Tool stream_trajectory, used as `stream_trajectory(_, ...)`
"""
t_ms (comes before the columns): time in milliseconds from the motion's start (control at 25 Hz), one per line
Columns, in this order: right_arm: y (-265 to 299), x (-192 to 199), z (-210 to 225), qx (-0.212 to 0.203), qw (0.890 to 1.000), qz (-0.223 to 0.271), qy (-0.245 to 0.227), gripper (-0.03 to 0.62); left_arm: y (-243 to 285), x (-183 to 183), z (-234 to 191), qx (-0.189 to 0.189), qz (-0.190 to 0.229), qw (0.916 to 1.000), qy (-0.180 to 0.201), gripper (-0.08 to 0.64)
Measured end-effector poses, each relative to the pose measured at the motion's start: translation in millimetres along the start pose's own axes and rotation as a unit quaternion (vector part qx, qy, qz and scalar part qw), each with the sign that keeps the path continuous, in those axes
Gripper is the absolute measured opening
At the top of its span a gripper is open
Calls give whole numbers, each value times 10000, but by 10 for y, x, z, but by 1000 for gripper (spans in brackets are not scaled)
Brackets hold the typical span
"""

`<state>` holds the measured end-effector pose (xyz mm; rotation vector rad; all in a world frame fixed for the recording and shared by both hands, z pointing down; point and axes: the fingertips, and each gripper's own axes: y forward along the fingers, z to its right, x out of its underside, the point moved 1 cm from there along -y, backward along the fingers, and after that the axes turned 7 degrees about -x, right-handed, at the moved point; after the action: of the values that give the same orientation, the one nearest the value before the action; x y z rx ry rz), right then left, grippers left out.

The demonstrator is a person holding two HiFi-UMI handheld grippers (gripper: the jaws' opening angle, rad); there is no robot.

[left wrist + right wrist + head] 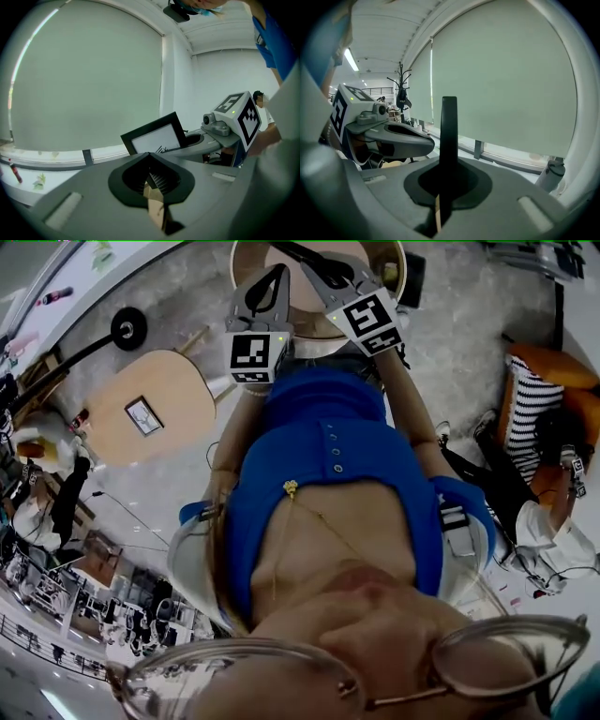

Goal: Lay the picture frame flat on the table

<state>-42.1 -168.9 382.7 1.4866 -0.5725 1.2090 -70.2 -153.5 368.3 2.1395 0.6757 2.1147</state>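
Thin-rimmed round glasses [502, 652] and the person's blue top [328, 484] sat closest in head view. Right gripper [449, 165] was clamped on the black rectangular picture frame with white print [157, 137], which was held upright in the air, edge-on to its camera. Left gripper [150, 157] jaws looked pressed together, nothing plainly held (tan bit in the gap unclear). Both showed over the round light-wood table [246, 266]. Judged step: bringing frame in, not laid yet. Next likely needs tipping it flat, touching down, then letting go.
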Motion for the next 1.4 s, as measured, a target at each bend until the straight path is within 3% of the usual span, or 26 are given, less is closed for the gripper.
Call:
stream_trajectory(200, 205, 210, 59, -204, 9995, -194, 115, 11, 148, 208, -64, 27, -242, 9996, 148, -5)
stream_trajectory(680, 604, 939, 241, -510, 9962, -691, 140, 11, 480, 941, 47, 97, -629, 9978, -203, -5)
stream_trajectory(840, 763, 1226, 158, -661, 9931, -934, 263, 11, 532, 1137, 14, 140, -724, 9972, -126, -5)
stream_trajectory(1400, 1174, 2245, 145, -898, 9781, -1842, 359, 11, 603, 1755, -54, -8, -1296, 9907, -412, -5)
